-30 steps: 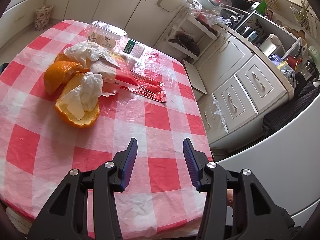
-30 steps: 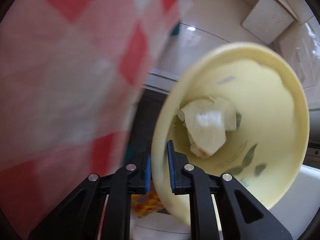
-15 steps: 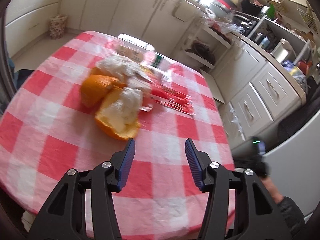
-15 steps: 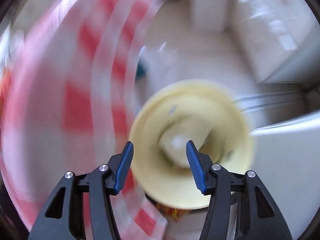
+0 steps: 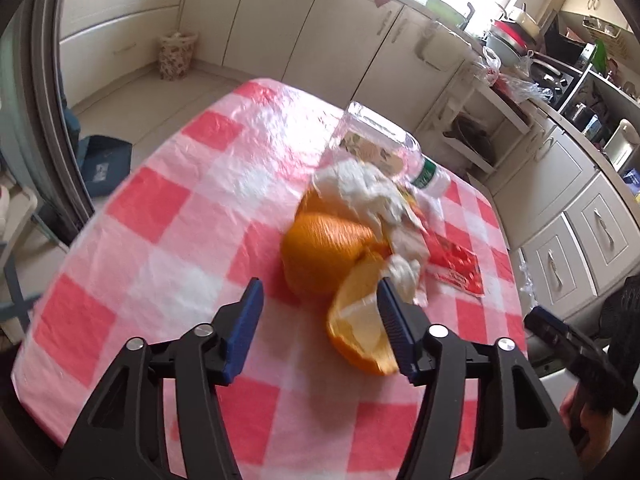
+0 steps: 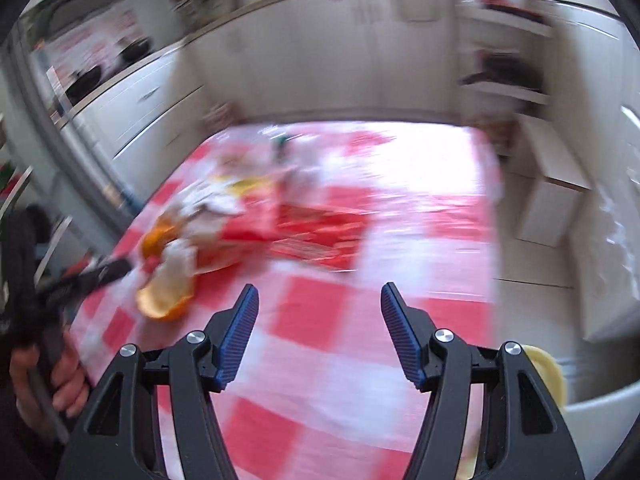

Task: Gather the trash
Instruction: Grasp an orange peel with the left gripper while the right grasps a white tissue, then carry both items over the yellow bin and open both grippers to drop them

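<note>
A pile of trash lies on the red-and-white checked table: orange peels, crumpled white tissues, a red wrapper and a clear plastic bottle. My left gripper is open, its fingers just short of the nearest peel half. My right gripper is open and empty above the table, with the blurred trash pile to its front left. The yellow bin's rim shows at lower right, behind the right finger.
Cream kitchen cabinets run behind and to the right of the table. A small patterned bag stands on the floor by the cabinets. A dark blue item lies on the floor at left. Cardboard boxes stand right of the table.
My right gripper let go of the yellow bin's rim, opened, and swung up to face the table. My left gripper moved forward to the orange peels.
</note>
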Tool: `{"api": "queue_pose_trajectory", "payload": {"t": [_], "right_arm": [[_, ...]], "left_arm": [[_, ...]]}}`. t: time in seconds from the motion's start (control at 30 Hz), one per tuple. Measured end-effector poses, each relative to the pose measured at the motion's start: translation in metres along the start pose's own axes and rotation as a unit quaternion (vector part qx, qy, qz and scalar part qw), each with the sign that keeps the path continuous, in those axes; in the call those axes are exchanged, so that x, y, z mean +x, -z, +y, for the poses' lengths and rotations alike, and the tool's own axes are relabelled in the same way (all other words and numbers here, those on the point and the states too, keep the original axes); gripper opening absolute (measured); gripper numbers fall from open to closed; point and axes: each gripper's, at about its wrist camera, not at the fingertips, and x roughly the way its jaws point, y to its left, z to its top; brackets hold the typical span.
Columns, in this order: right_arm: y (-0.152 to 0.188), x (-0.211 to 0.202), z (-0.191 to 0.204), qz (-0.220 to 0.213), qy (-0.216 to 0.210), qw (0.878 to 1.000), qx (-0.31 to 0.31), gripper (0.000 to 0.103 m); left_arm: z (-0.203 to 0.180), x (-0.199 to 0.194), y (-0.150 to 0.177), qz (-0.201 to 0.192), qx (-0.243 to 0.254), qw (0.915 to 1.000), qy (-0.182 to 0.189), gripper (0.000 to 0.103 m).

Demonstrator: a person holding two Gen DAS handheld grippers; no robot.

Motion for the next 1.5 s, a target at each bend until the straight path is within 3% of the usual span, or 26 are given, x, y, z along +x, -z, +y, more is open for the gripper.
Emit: {"api": "queue_pose_trajectory", "payload": {"t": [0.17,0.23,0.27,0.53,0.57,0.67,0.97,1.1,1.23,1.37,1.5], "right_arm": [[-0.001,0.02,0.055,0.002,-0.024,0.998,-0.063,0.062],[-0.005,0.029,0.073,-0.002,-0.031,0.996,-0.082,0.062],[-0.007,0.037,0.078,-0.002,-0.031,0.996,-0.088,0.062],[-0.011,0.083,0.113,0.027,-0.042,0.992,-0.117,0.062],[-0.011,0.088,0.115,0.032,-0.043,0.992,-0.118,0.06],[-0.01,0.094,0.118,0.047,-0.057,0.99,-0.121,0.032],[-0.015,0.059,0.113,0.011,-0.096,0.989,-0.111,0.013],[-0.018,0.034,0.095,-0.012,-0.12,0.99,-0.079,0.012],[-0.021,0.002,0.074,-0.043,-0.137,0.989,-0.041,0.012],[-0.015,-0.029,0.056,-0.07,-0.119,0.99,-0.03,0.012],[-0.005,-0.061,0.027,-0.094,-0.071,0.993,-0.021,0.012]], "left_arm": [[-0.008,0.03,-0.016,0.013,0.058,0.9979,-0.028,0.061],[-0.004,0.036,-0.019,0.019,0.065,0.9975,-0.021,0.053],[-0.002,0.036,-0.019,0.021,0.065,0.9976,-0.014,0.043],[0.01,0.023,-0.015,0.022,0.054,0.998,0.024,0.027],[0.014,0.023,-0.016,0.023,0.048,0.9982,0.03,0.026],[0.021,0.019,-0.018,0.025,0.036,0.9983,0.039,0.025],[0.029,-0.01,-0.025,0.013,0.014,0.998,0.061,0.025],[0.038,-0.023,-0.022,0.012,-0.005,0.997,0.076,0.025],[0.027,-0.045,-0.015,-0.013,0.01,0.9955,0.093,0.025],[-0.002,-0.073,-0.004,-0.043,0.046,0.9925,0.104,0.025],[-0.048,-0.097,0.014,-0.056,0.084,0.9861,0.132,0.025]]}}
